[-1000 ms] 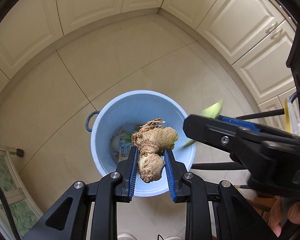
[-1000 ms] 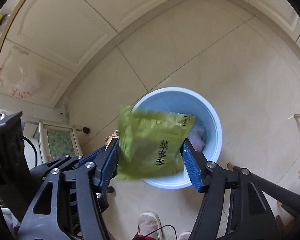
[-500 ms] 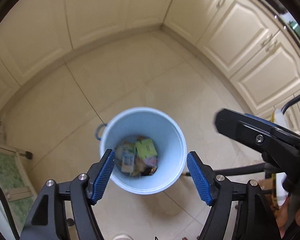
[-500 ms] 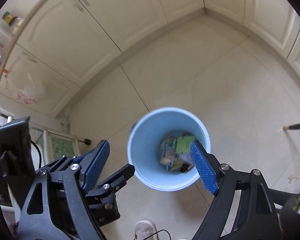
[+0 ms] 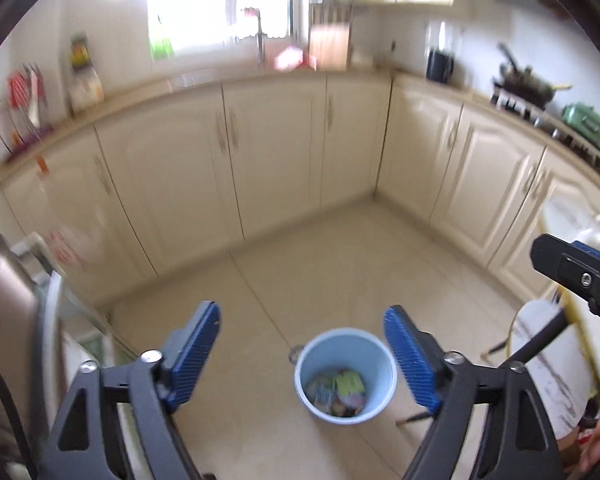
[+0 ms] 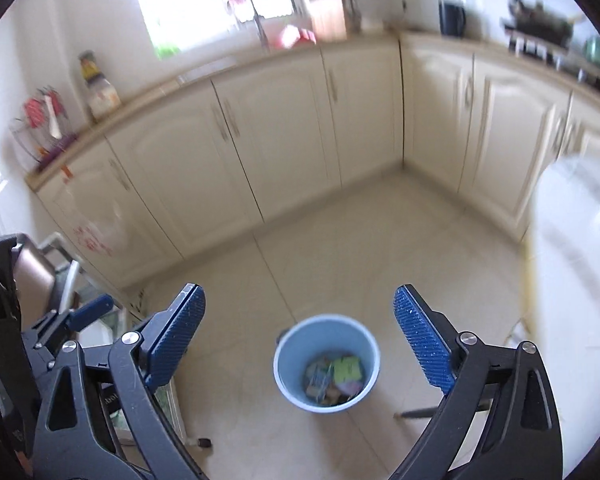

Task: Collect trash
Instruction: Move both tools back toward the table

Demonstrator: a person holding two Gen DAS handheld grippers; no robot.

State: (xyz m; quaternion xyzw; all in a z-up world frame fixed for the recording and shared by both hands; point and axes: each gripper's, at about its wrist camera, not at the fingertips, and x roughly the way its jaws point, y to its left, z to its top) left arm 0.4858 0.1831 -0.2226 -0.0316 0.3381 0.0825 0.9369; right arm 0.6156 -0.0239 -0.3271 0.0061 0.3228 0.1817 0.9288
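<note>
A light blue bin (image 5: 346, 376) stands on the tiled floor, far below both grippers; it also shows in the right wrist view (image 6: 326, 362). Inside it lies mixed trash, with a green packet (image 5: 350, 381) on top, also seen in the right wrist view (image 6: 346, 367). My left gripper (image 5: 302, 354) is open wide and empty, high above the bin. My right gripper (image 6: 300, 334) is open wide and empty too. The right gripper's body shows at the right edge of the left wrist view (image 5: 580, 276).
Cream kitchen cabinets (image 5: 268, 160) line the back and right walls under a cluttered counter. A white marble-topped table (image 5: 552, 356) stands at the right. A brown appliance and rack (image 6: 40, 272) stand at the left. Beige floor tiles (image 6: 360, 248) surround the bin.
The left gripper released the ginger root and the right gripper released the green packet into the bin. Both grippers then rose and tilted up, so the bin looks small and the counters appear.
</note>
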